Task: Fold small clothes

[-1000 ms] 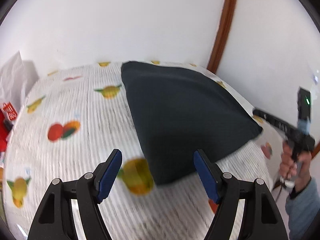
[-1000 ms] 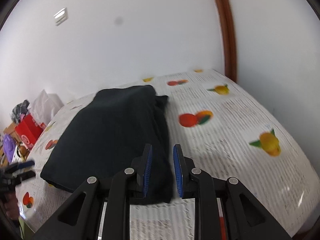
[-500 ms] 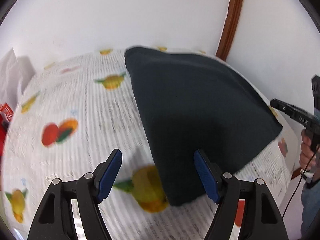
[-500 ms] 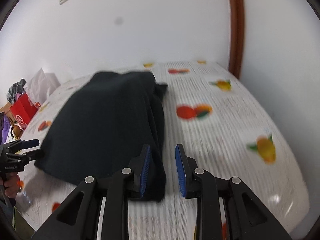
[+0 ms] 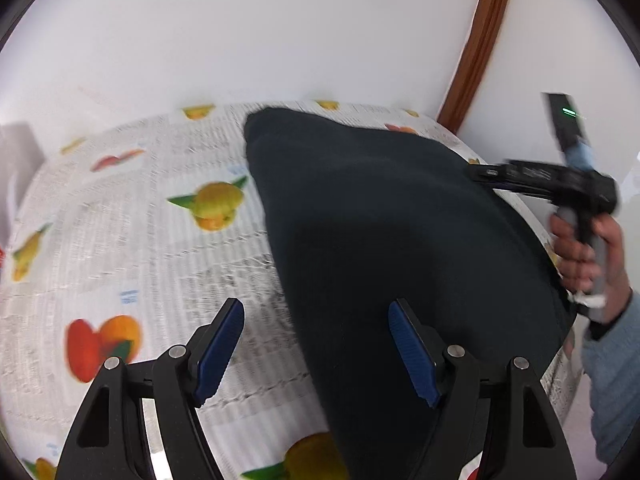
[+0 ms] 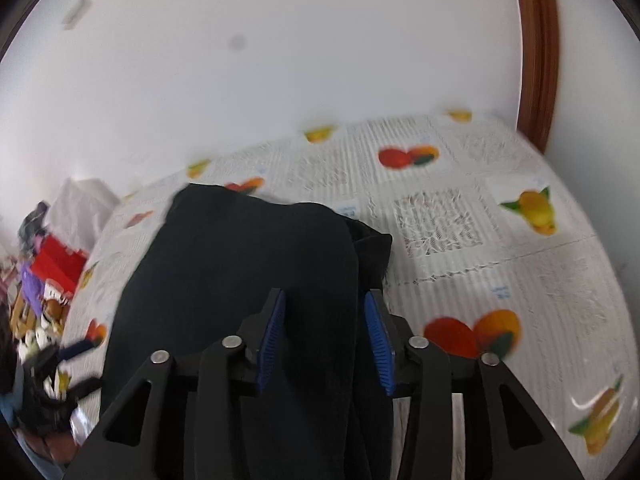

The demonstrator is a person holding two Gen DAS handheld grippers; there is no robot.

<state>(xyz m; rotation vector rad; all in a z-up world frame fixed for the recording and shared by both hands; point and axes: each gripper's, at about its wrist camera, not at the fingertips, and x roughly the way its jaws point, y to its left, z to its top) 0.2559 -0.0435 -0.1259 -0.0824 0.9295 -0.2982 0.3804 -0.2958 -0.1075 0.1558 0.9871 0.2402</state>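
In the left wrist view, the left tongs (image 5: pixel 316 344) stand wide open with nothing pressed between the 2 blue pads (image 5: pixel 218 346), hanging over the bench (image 5: pixel 120 220), which wears a white cloth printed with fruit. A dark folded garment (image 5: pixel 400 260) lies flat on that cloth, filling the picture from 12 o'clock down to 6 o'clock and out toward 3 o'clock; its left edge runs down between the 2 pads, so the right pad sits over the dark fabric and the left pad over the printed cloth. At 3 o'clock a person's hand (image 5: pixel 580 252) in a blue-grey sleeve (image 5: pixel 612 380) holds the right tongs (image 5: pixel 478 172), whose tips sit at the garment's far right edge; from this side I cannot tell their gap. A brown wooden trim (image 5: pixel 476 44) climbs the white wall at 1 o'clock. In the right wrist view, the right tongs (image 6: pixel 324 336) are opening, with the garment (image 6: pixel 248 264) lying under and between the pads but not pinched by them. The garment stretches from the centre toward 10 o'clock, with a looser fold bunched along its right side. The left tongs (image 6: pixel 86 364) show blurred at 8 o'clock, beside a clutter of coloured boxes (image 6: pixel 52 268) at 9 o'clock.
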